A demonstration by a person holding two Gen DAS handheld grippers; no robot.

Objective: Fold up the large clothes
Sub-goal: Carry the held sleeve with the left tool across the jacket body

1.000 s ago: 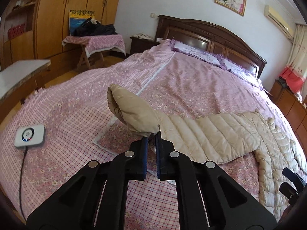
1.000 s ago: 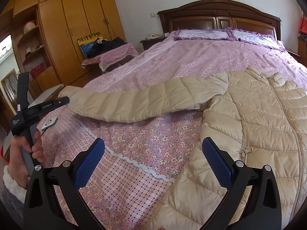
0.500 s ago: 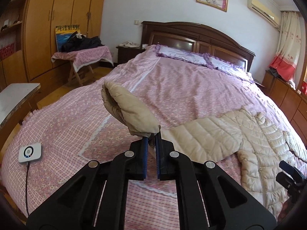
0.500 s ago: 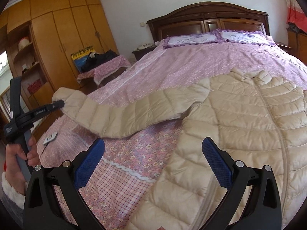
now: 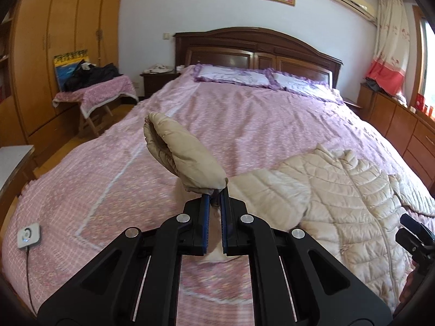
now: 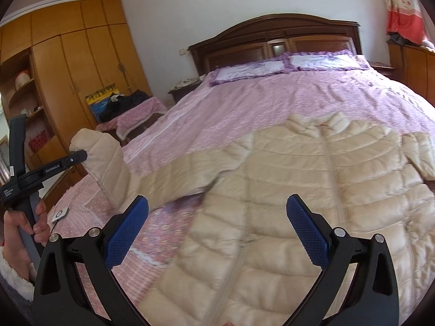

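Note:
A beige quilted puffer jacket (image 6: 312, 190) lies front up on the pink bed, collar toward the headboard; it also shows in the left wrist view (image 5: 339, 198). My left gripper (image 5: 214, 198) is shut on the cuff of its sleeve (image 5: 182, 154) and holds it up above the bed. In the right wrist view that sleeve (image 6: 114, 168) rises at the left beside the left gripper (image 6: 78, 157). My right gripper (image 6: 217, 214) is open and empty, low over the jacket's front near its zipper.
The bed (image 5: 244, 114) has a pink floral cover, purple pillows (image 5: 233, 74) and a dark wooden headboard. A small white device with a cable (image 5: 28, 235) lies near the bed's left corner. A stool with dark clothes (image 5: 92, 81) and wardrobes stand to the left.
My left gripper has carried the sleeve cuff up and rightward toward the jacket's body, so the sleeve bends over. My right gripper has moved over the jacket's front, still open.

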